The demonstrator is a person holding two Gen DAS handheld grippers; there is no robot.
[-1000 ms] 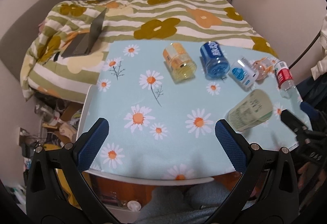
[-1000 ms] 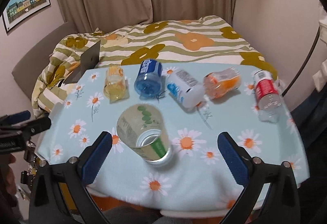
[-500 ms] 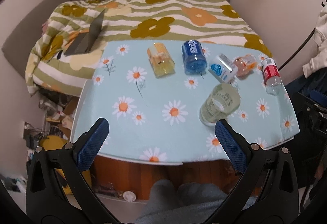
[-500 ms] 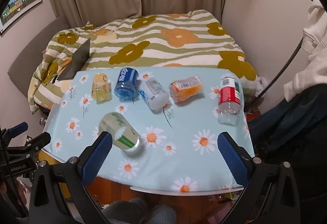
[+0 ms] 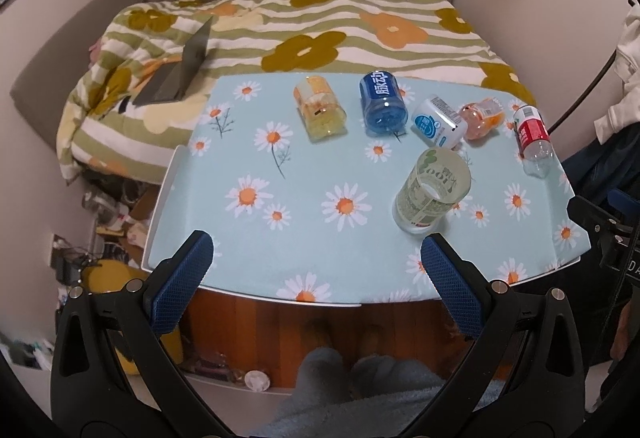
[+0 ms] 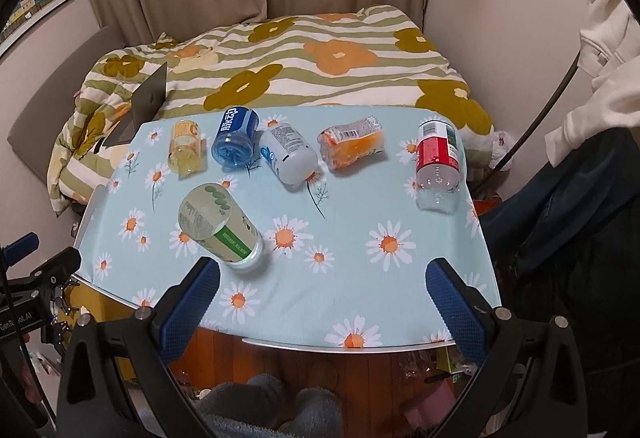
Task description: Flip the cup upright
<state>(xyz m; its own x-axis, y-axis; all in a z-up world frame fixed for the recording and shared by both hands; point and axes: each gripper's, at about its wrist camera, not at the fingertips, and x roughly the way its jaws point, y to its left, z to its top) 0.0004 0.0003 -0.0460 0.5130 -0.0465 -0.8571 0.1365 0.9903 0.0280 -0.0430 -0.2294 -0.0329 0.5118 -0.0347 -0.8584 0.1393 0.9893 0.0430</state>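
Observation:
A clear cup with a green label (image 5: 434, 194) (image 6: 218, 228) stands on end on the daisy tablecloth (image 5: 256, 238), right of the middle. Its upper end looks wide and open in the left wrist view. My left gripper (image 5: 316, 250) hangs open and empty above the table's near edge, with the cup just beyond its right finger. My right gripper (image 6: 323, 270) is also open and empty, and the cup sits just past its left finger. Each gripper shows at the edge of the other's view: the right gripper (image 5: 600, 226) and the left gripper (image 6: 40, 274).
Behind the cup, several more cups lie on their sides in a row: yellow (image 5: 320, 114), blue (image 5: 382, 104), white (image 5: 438, 122), orange (image 5: 482, 118), red (image 5: 534, 138). A bed with a flowered quilt (image 5: 320, 30) and a laptop (image 5: 180, 70) lies beyond. A person's grey-clad knees (image 5: 360, 390) are below.
The green-labelled cup lay on its side a second ago and now stands on end. Both grippers have drawn back from the table and stayed open.

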